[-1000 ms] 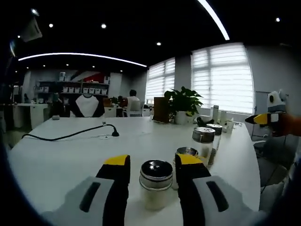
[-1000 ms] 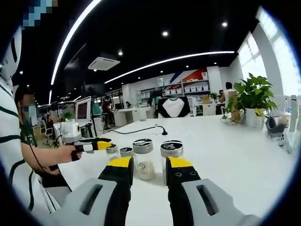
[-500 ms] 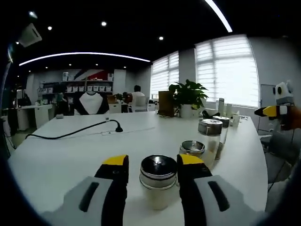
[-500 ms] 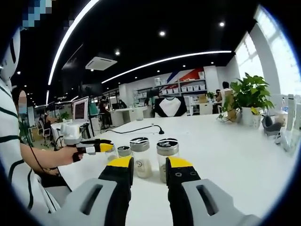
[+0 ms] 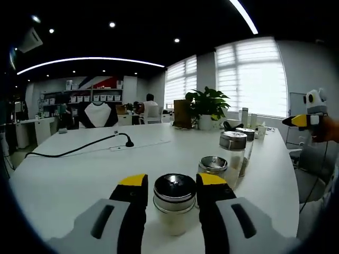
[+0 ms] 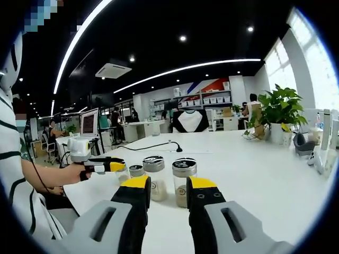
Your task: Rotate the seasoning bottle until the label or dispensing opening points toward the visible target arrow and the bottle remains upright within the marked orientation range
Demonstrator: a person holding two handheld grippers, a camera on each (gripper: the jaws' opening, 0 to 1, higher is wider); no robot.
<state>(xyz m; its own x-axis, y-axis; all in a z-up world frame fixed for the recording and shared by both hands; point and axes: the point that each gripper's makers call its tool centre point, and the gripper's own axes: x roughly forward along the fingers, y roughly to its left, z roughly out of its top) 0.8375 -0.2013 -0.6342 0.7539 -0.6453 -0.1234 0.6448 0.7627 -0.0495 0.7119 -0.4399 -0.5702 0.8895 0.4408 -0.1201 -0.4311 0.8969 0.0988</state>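
I am finding no readable text anywhere; the seasoning bottle (image 5: 174,203) between my jaws is showing only a plain lid (its glass side is too blurred to read).

Left gripper (image 5: 170,185), seen from its own camera: two thick black jaws, each capped with a bright yellow tip. Each jaw widens toward the camera into a rounded grey housing with a dark oblong slot set into it.

Right gripper (image 6: 168,188), seen from its own camera: the same build, black jaws with yellow tips and grey slotted housings.

From the side, in the right gripper view, the left gripper shows a black body with a yellow tip and a white block on top, and a thin dark cable hangs beneath it.

The person (image 6: 16,174) wears a white top with dark green stripes.
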